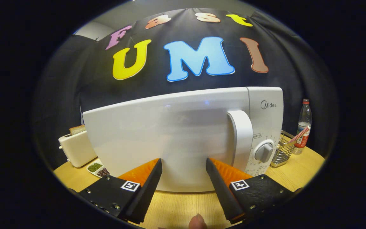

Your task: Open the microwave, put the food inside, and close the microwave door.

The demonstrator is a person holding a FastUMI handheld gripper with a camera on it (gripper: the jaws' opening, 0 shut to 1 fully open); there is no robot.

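On the far left of the desk we see a pale toaster with a slice of bread standing up out of its slot. Just in front of it, beside the microwave's lower left corner, lies a small white divided dish; one compartment holds green grains, the next holds dark ones.

The white microwave stands in the middle, door shut, its upright handle near the door's right edge and a round knob on the control panel further right. Our gripper faces the door, jaws released and spread apart with nothing between them; whether their tips touch the door's lower front we cannot tell. A fingertip shows low between the jaws.

Right of the microwave sits a wire basket with a red-and-white striped straw leaning out of it. Beyond the basket stands a clear plastic bottle with a red cap and red label. We cannot make out the food for the microwave.
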